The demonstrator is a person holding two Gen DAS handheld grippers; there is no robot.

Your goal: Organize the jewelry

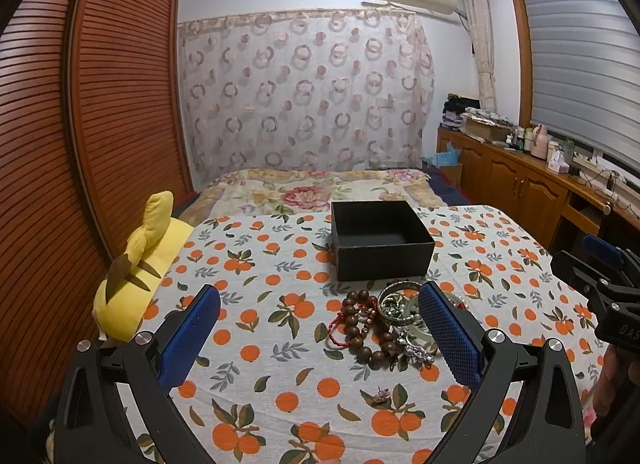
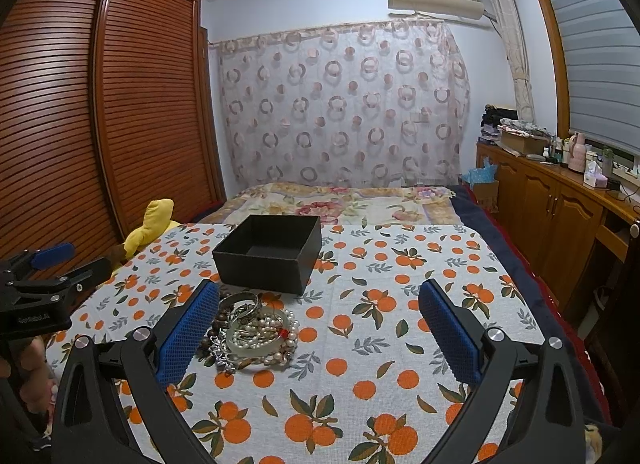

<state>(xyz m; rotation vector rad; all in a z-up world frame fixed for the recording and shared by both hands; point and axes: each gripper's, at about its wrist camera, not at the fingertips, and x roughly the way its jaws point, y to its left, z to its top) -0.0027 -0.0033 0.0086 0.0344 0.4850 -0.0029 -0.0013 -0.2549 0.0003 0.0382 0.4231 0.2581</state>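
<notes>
A tangled heap of jewelry (image 1: 384, 324) lies on the orange-patterned cloth (image 1: 280, 264) spread over the bed, just in front of an open black box (image 1: 380, 240). The heap holds a string of dark wooden beads (image 1: 360, 328), a red cord bracelet (image 1: 335, 334), metal bangles (image 2: 244, 306), a pale jade-like bangle (image 2: 256, 350) and a strand of pearls (image 2: 272, 324); a small separate piece (image 1: 381, 394) lies alone on the cloth, nearer the camera. The box stands upright and shows nothing inside from either view.

The left tool (image 1: 320, 336) hovers over the cloth with its blue pads spread wide and nothing between them but the heap seen beyond. The right tool (image 2: 320, 336) is likewise spread wide and holds nothing; the heap sits just beside its left pad (image 2: 188, 336).

A yellow plush toy (image 1: 136, 276) lies at the cloth's left edge, near a slatted wooden wardrobe (image 1: 80, 123). A patterned curtain (image 1: 304, 91) hangs behind the bed.
</notes>
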